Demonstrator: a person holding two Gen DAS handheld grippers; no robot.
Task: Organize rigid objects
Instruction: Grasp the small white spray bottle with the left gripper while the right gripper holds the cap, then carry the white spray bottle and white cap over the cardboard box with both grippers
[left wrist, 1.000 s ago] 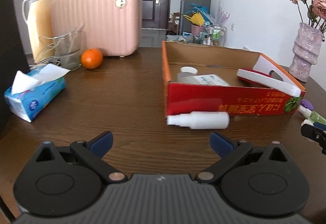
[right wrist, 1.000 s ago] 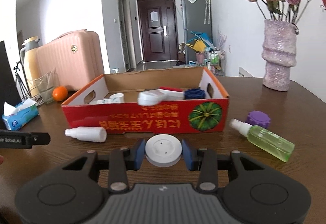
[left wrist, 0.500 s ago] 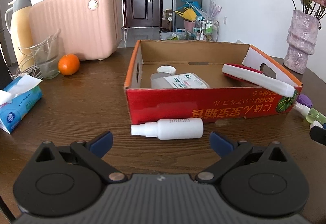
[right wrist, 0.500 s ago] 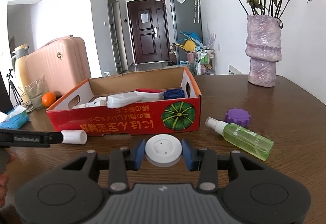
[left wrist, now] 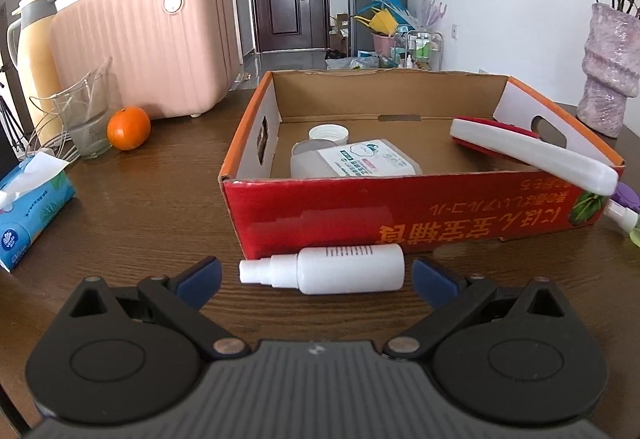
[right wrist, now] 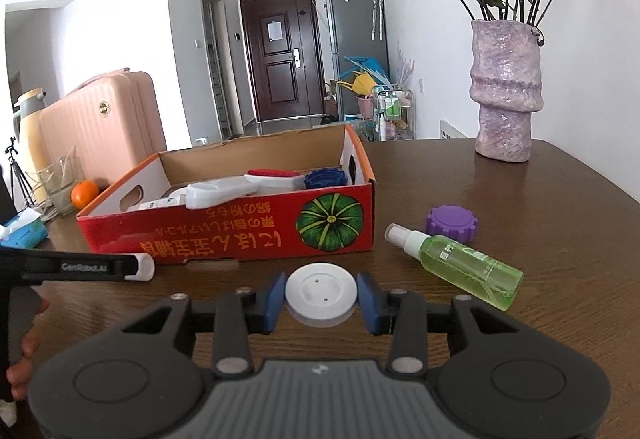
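Dark wood table under both tongs; left gripper wide around white spray bottle, right gripper clamping white round lid; red box beyond.

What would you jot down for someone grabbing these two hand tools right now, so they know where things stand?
Right gripper: fingers shut on a white round lid, held above the table.
Left gripper: open, empty, the white spray bottle lying between its fingers, not gripped.
Done: the red cardboard box already holds a white-capped jar, a white-and-red handled tool and a blue lid.
Left: white lid and white bottle into the box, then the green spray bottle and purple lid, both on the table right of the box.
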